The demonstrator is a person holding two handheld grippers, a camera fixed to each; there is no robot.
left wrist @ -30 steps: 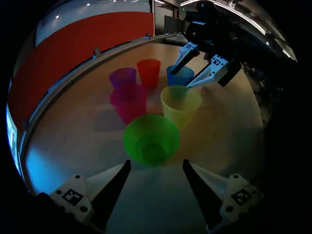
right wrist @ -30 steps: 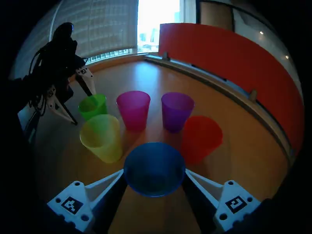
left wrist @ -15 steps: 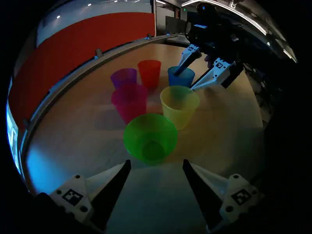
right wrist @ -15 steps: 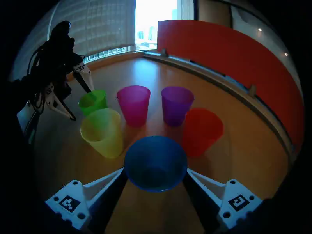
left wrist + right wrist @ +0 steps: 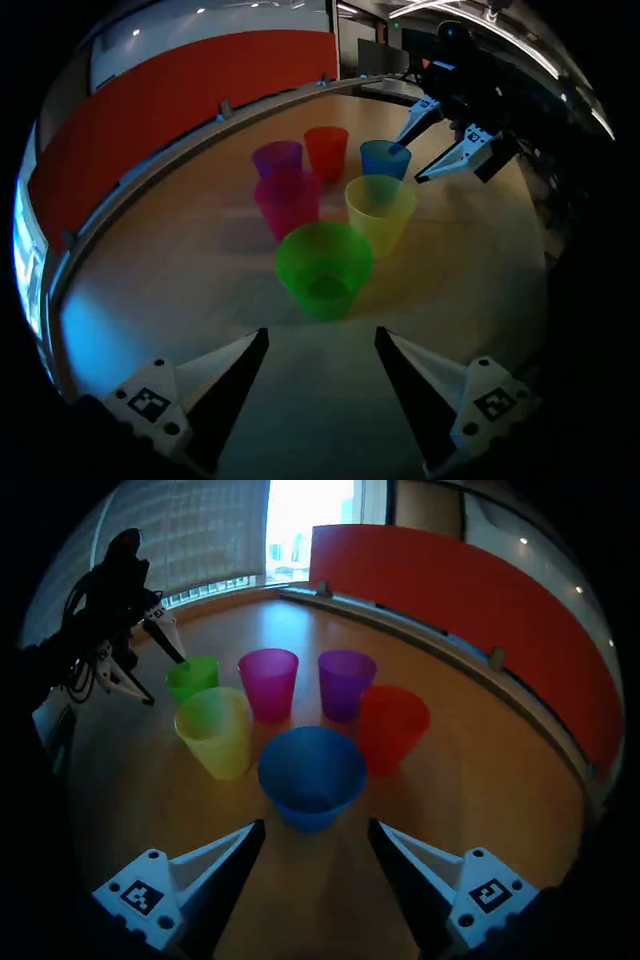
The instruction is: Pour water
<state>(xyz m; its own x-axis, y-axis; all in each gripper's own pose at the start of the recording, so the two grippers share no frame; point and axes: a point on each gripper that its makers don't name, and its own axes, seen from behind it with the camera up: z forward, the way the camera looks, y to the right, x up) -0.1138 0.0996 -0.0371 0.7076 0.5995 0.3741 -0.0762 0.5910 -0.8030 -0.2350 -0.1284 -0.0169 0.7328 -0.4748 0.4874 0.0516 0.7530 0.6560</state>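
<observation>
Both grippers have pulled back from the cups since a moment ago. Before, the blue cup sat right between the right gripper's fingers. Now it stands just in front of the tips, not touching them. The green cup was close to the left gripper, and now it is a bit farther off.

Both grippers have their jaws wide apart, and they hold nothing.

Six cups stand close together near the middle of the table. All of them are upright. In the left gripper view, the green cup is the nearest. Behind it are the yellow cup and the pink cup, side by side. Farther back are the purple cup, the red cup and the blue cup. The purple and red cups are on the side near the table's long edge, where a red wall runs along it.

The two grippers face each other over the cups (each one can be seen far off in the other's view). I cannot tell if any cup has water in it.

A bright window is past the far edge of the table in the right gripper view.
</observation>
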